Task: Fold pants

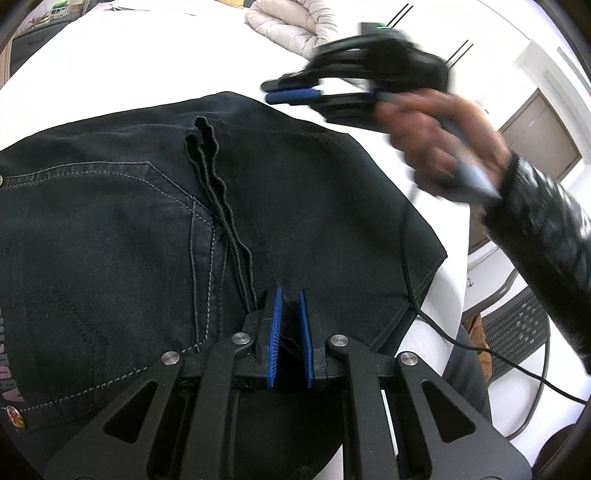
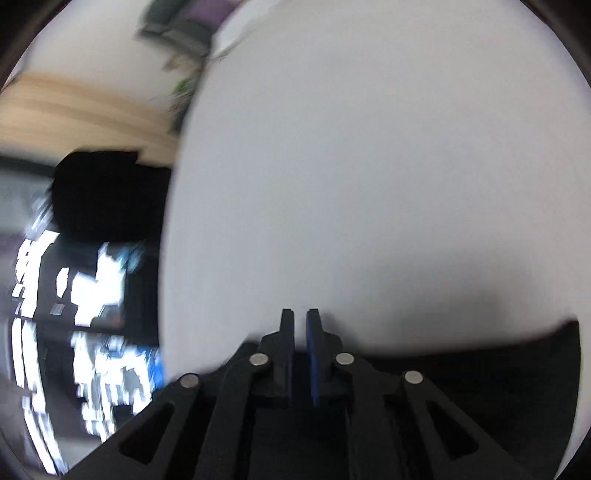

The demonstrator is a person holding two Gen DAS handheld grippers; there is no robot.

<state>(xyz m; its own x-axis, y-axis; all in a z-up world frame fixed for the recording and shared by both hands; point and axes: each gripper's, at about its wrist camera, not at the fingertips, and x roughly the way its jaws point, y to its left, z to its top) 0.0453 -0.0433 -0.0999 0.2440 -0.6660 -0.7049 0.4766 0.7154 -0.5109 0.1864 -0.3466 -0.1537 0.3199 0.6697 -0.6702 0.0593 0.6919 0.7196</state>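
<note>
Nearest the left wrist camera, the left gripper [image 1: 290,295] sat clamped on a fold of the pants [image 1: 147,229], its blue pads nearly together with dark cloth pinched between them. The pants, of dark denim with pale stitching round a back pocket [image 1: 110,258], lay spread over the near part of a white table [image 1: 147,55], folded so that several stacked edges ran away from the fingers. A thin black cable [image 1: 417,295] trailed across the cloth and off the right edge of the table.

Beyond the pants, the right gripper [image 1: 291,90] hung blurred in the air above the far edge of the cloth, held by a hand [image 1: 443,144] in a shiny black sleeve [image 1: 546,236]. Its jaws stood a narrow slit apart with nothing between them; the right wrist view showed the same small gap over bare white tabletop.

Further back, a pale padded jacket [image 1: 291,26] lay on the table. Past the right edge stood a dark mesh chair [image 1: 517,332] and brown cabinet doors [image 1: 539,136] in a white wall.
</note>
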